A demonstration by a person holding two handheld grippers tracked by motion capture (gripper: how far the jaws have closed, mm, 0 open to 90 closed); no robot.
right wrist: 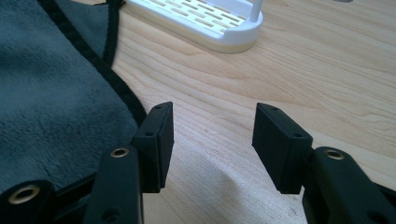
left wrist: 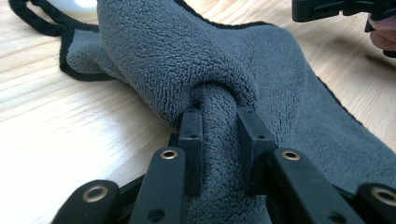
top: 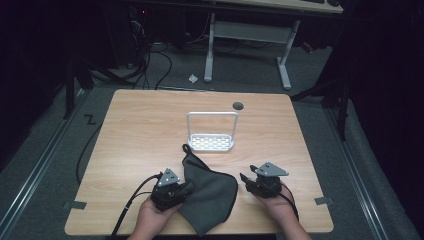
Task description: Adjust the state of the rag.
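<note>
Grey fleece cloth (left wrist: 280, 93), black-edged, bunches between the left gripper (left wrist: 219, 130) fingers; right gripper (right wrist: 212, 140) gapes over bare bench (right wrist: 327, 70), seemingly clear of the white rack (right wrist: 205, 23).

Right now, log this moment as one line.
left gripper: shut on cloth | right gripper: open, over bare table beside cloth | rack: untouched
</note>
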